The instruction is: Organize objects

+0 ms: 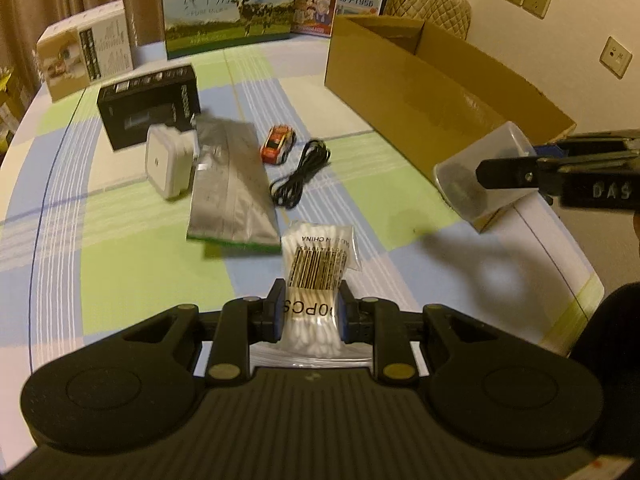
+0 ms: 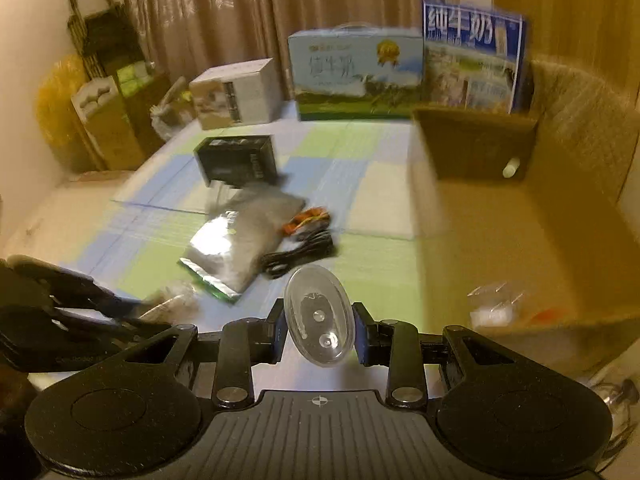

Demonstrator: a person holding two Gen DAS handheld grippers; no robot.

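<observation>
A clear bag of cotton swabs point(image 1: 318, 256) with a barcode label is pinched at its near end by my left gripper point(image 1: 311, 300), low over the checked tablecloth point(image 1: 120, 220). My right gripper point(image 2: 320, 320) is shut on a clear oval plastic container point(image 2: 318, 312), held above the table next to the open cardboard box point(image 2: 500, 232). The left wrist view shows that right gripper point(image 1: 496, 164) and its container point(image 1: 468, 188) at the box's near corner point(image 1: 400, 80). My left gripper point(image 2: 100, 300) shows blurred at the left of the right wrist view.
On the cloth lie a silver foil pouch point(image 1: 232, 184), a white adapter point(image 1: 166, 164), a black box point(image 1: 148, 108), an orange toy car point(image 1: 278, 144) and a black cable point(image 1: 300, 176). Milk cartons point(image 1: 228, 8) stand at the back. The cardboard box holds a clear bag point(image 2: 492, 304).
</observation>
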